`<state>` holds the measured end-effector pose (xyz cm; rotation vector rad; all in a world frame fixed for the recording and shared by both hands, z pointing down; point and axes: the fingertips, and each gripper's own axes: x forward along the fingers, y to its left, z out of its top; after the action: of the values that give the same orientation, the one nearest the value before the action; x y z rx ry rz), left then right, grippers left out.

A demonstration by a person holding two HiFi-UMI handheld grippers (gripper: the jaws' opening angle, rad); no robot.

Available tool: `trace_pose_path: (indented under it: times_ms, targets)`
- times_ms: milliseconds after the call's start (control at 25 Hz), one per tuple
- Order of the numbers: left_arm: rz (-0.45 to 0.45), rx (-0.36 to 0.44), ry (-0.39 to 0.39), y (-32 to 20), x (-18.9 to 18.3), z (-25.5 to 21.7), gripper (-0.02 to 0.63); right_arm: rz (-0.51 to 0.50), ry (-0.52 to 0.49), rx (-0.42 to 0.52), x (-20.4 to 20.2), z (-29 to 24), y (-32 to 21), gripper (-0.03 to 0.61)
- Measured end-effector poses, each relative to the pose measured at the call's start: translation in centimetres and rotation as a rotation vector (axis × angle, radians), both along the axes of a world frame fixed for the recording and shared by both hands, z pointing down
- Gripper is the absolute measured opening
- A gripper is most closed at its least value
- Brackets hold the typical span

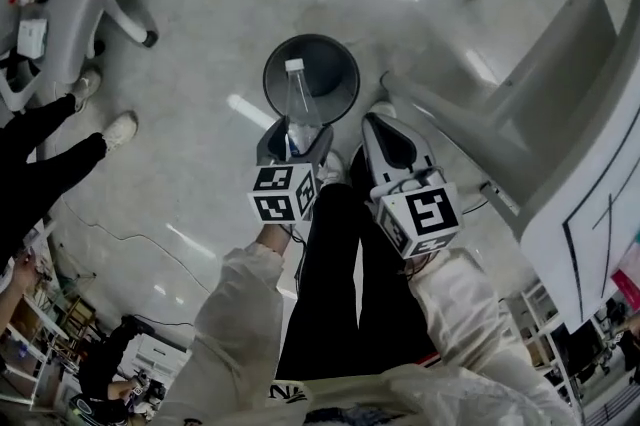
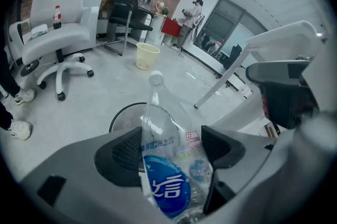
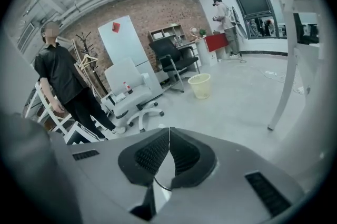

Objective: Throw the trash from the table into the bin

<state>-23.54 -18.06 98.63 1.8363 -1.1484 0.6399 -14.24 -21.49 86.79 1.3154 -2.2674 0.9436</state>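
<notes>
Now: clear plastic bottle [image 2: 167, 165], blue label, clamped across its lower body by the left gripper [image 1: 293, 142], jaws set wide around it. Long axis runs straight out along the jaws, cap end leading, tilted downward. In the head view the cap sits over the mouth of the dark round bin [image 1: 275, 74] on the floor, base end back in the jaws. Judgement: letting go here should drop it neck-first inside. Beside it, the right gripper [image 3: 168, 150] is pinched closed with nothing in it, off the bin's right rim.
</notes>
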Motion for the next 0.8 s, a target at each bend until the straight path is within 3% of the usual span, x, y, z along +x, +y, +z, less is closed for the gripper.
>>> trace_pose_path:
  times_ms: [200,360,800]
  targets:
    - [-0.005,-0.008,-0.019,-0.6,-0.1,3.9,0.354,-0.009,0.021,0.000,0.7,4.0,-0.9,0.021]
    - [-0.027,-0.078,-0.024,-0.1,-0.5,7.1,0.353,-0.028,0.014,-0.001,0.9,6.5,-0.8,0.021]
    - [0.045,-0.156,-0.073,-1.5,0.1,12.8,0.353,-0.043,-0.007,0.005,0.8,11.2,-1.8,0.021]
